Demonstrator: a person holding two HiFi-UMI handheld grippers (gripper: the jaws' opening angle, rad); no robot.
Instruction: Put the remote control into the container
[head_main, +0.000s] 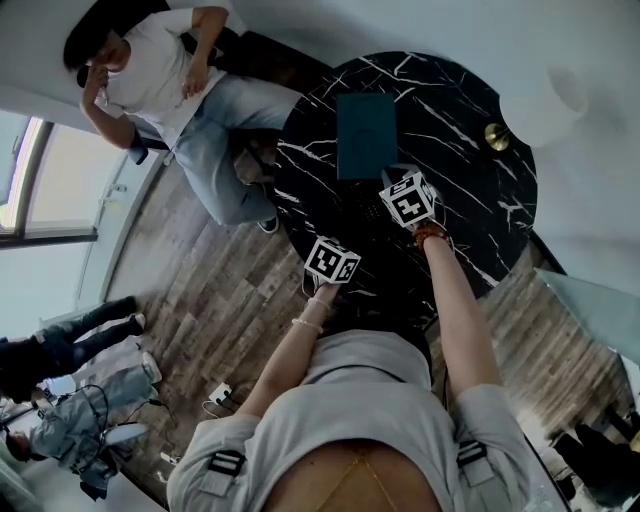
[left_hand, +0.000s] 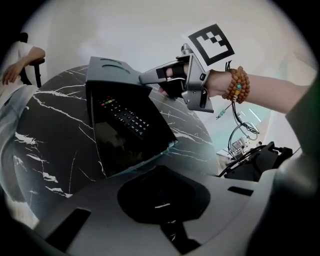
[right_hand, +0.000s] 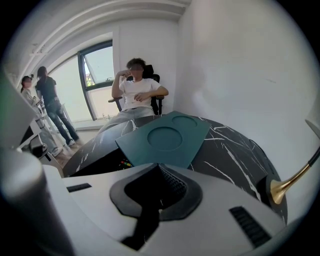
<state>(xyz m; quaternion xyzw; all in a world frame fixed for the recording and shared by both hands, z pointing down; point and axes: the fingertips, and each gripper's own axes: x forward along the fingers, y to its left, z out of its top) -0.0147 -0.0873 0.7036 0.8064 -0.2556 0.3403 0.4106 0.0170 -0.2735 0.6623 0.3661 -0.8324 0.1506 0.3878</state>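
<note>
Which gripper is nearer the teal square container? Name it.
The right gripper, beside the container; the left gripper sits back at the black marble table's edge.

Worktop (head_main: 470, 150): black marble, white veins.
Container (left_hand: 120, 150): glossy black inside, teal along edge; lid (right_hand: 165, 137) plain teal.
Remote control (left_hand: 125, 116): black, pale keys, red and green buttons at one end.
Right claw (left_hand: 148, 77): grey shell, black grip; its cube white with black squares.
Left claw (left_hand: 161, 170): grey shell, black hollow.
Bracelet (left_hand: 236, 85): orange-brown beads, one turquoise.
Floor (head_main: 200, 290): grey-brown wood planks.
Metal stand (head_main: 497, 136): brass-gold.
</note>
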